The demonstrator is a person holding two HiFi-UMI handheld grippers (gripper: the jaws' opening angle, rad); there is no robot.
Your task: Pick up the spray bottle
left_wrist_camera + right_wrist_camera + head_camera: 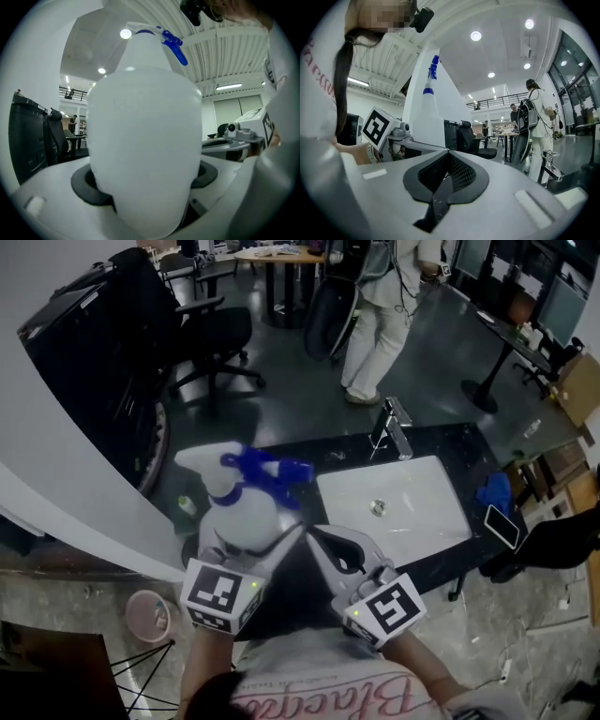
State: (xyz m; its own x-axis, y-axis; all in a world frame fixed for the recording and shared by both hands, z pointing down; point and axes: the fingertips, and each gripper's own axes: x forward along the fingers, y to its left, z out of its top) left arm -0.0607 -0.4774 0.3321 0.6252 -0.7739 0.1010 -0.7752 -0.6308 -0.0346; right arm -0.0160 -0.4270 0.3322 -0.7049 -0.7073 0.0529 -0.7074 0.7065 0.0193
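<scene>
The white spray bottle [239,514] with a blue trigger head [267,474] hangs in the air above the black counter's left end. My left gripper [246,545] is shut on its body, one jaw on each side. In the left gripper view the bottle [143,140] fills the middle, the dark pads [86,185] pressing against its sides. To the right of the bottle my right gripper [313,532] is shut, holding nothing. In the right gripper view its jaws [448,154] meet, and the bottle [426,112] stands at the left, beside the left gripper's marker cube [377,126].
A white sink basin [394,507] with a chrome faucet [394,427] is set in the black counter [459,451]. A phone [502,526] and blue cloth [495,493] lie at its right end. A person [380,306] and an office chair [211,338] stand beyond. A pink bucket [150,615] sits low left.
</scene>
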